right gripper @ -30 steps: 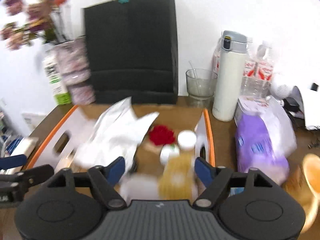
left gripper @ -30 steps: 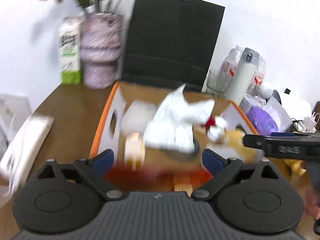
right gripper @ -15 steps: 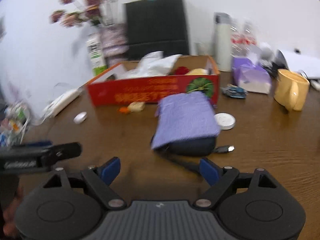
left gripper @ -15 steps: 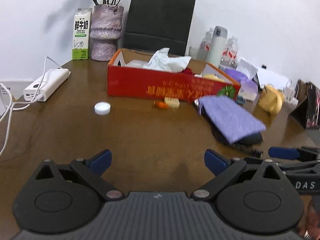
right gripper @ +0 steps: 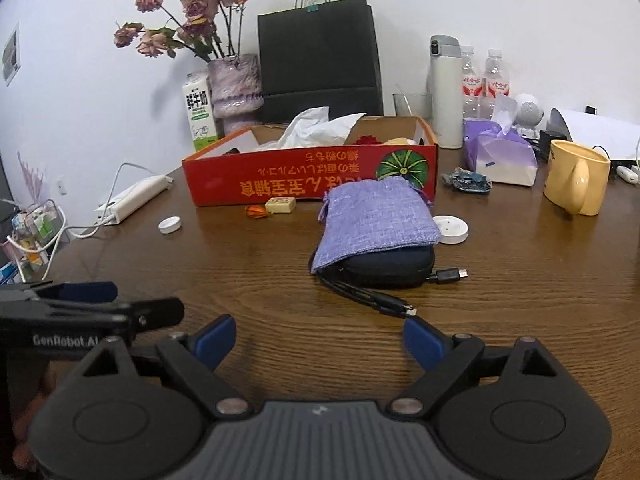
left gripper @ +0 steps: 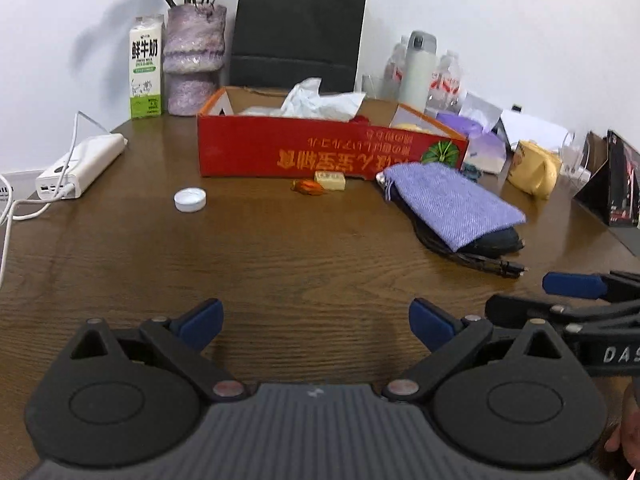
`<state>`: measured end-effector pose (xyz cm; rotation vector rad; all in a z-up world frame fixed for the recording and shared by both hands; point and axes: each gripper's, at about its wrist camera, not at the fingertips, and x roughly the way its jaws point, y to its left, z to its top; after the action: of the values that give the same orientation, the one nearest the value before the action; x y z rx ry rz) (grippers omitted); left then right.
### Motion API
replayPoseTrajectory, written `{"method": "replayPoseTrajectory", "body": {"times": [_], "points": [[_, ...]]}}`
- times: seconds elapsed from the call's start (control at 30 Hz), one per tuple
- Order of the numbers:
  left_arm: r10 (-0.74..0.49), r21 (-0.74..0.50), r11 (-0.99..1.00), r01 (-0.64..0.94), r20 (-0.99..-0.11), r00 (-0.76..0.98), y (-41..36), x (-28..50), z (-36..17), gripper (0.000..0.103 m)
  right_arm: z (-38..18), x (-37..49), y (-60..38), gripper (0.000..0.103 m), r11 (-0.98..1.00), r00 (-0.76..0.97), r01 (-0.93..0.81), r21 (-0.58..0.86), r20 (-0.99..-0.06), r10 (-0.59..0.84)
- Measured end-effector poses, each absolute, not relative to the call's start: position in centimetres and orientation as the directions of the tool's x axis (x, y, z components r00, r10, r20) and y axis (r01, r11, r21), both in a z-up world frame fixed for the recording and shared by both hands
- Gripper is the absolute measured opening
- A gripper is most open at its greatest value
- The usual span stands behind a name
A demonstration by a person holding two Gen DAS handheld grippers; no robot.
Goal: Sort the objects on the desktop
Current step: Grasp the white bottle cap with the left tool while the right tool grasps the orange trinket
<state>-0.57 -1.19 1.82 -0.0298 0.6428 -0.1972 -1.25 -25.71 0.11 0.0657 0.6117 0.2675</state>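
Observation:
A red cardboard box with white paper and small items inside stands mid-table. In front of it lie an orange candy, a cream eraser block, a white cap, a purple cloth pouch on a dark case with a black cable, and a white disc. My left gripper and right gripper are both open and empty, low over the near table.
A power bank with white cable lies at the left. Milk carton, flower vase, black bag, white flask, bottles, purple tissue pack and yellow mug line the back and right.
Both grippers have pulled back from above the box to low over the near table. The box contents now sit far ahead. Both grippers stay open and empty.

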Motion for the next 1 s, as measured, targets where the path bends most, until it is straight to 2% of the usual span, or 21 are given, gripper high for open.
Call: {"method": "replayPoseTrajectory", "body": {"times": [0.23,0.37,0.43,0.5,0.53,0.6,0.67,0.8,0.93,1.0], "points": [[-0.178,-0.067,0.983,0.172,-0.588,0.789,-0.7,0.2,2.0,0.102,0.2,-0.4,-26.6,0.090,0.948,0.771,-0.238,0.212,-0.552,0.317],[-0.064,0.034,0.994,0.100,-0.564,0.823,1.1,3.5,3.1,0.101,2.1,1.9,-25.4,0.087,0.936,0.780,-0.310,0.168,-0.518,0.351],[-0.058,0.012,0.997,0.080,-0.587,0.808,2.5,6.3,3.5,0.099,2.8,4.1,-24.6,0.082,0.917,0.765,-0.361,0.169,-0.509,0.395],[-0.074,-0.035,0.997,0.067,-0.594,0.801,3.6,8.7,3.5,0.091,3.0,7.0,-23.1,0.067,0.901,0.737,-0.405,0.157,-0.527,0.423],[-0.066,-0.045,0.998,0.049,-0.598,0.799,4.0,10.1,3.5,0.087,3.0,8.6,-22.2,0.064,0.895,0.723,-0.423,0.143,-0.543,0.428],[-0.032,-0.036,0.999,0.013,-0.617,0.786,4.4,12.4,3.2,0.070,2.6,11.6,-20.3,0.063,0.885,0.697,-0.450,0.123,-0.570,0.434],[-0.036,-0.053,0.999,0.003,-0.632,0.774,4.9,13.7,3.0,0.065,2.2,14.0,-18.3,0.059,0.871,0.667,-0.484,0.088,-0.607,0.432],[-0.056,-0.089,0.996,-0.003,-0.646,0.762,5.7,14.3,2.2,0.064,1.4,17.1,-15.3,0.048,0.829,0.644,-0.559,0.022,-0.618,0.450],[-0.047,-0.088,0.996,-0.012,-0.641,0.766,6.0,14.1,2.1,0.055,0.8,19.0,-14.6,0.046,0.800,0.591,-0.595,0.081,-0.630,0.504],[-0.049,-0.086,0.996,-0.008,-0.640,0.767,6.0,14.0,2.1,0.050,0.7,18.8,-14.4,0.046,0.792,0.594,-0.607,0.064,-0.627,0.505]]}}
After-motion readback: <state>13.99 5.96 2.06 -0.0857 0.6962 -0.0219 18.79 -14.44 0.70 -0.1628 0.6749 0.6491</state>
